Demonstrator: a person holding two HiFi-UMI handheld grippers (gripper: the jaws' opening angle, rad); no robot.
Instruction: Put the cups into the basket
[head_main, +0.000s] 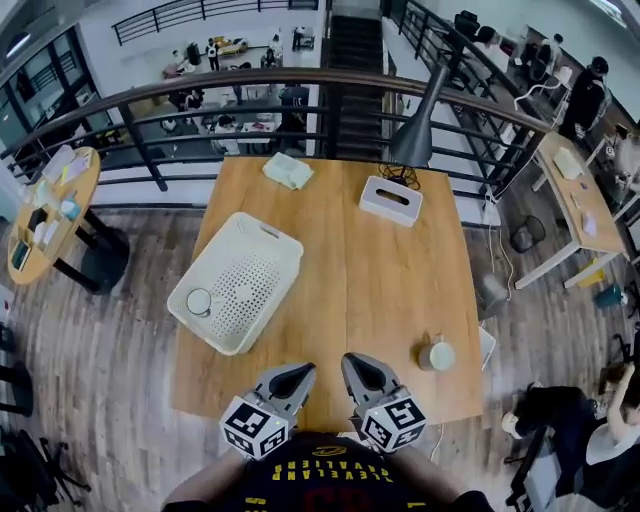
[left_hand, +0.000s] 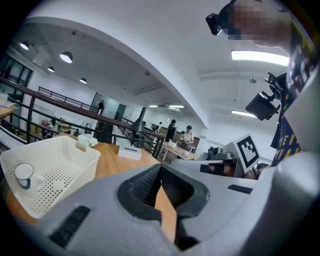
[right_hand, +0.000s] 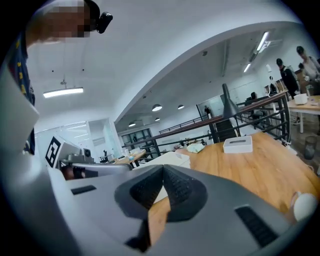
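One cup (head_main: 199, 301) lies in the basket (head_main: 262, 243), in its near-left corner; the left gripper view shows it there too (left_hand: 23, 174), against the perforated wall (left_hand: 75, 160). The second cup (head_main: 437, 354) stands on the table (head_main: 370, 270) near its right edge, well apart from the basket.

The left gripper (head_main: 296, 376) and right gripper (head_main: 362, 368) sit side by side at the table's near edge, close to the person's body, tips pointing across the table and slightly down. Each pair of jaws is closed pad to pad with nothing between them – left (left_hand: 161, 167), right (right_hand: 163, 170).

The hands are hidden under the marker cubes. In the right gripper view the second cup (right_hand: 304, 206) is a blurred pale shape at the frame's edge. A box (head_main: 391, 199) and a cloth (head_main: 288, 170) lie at the far end.
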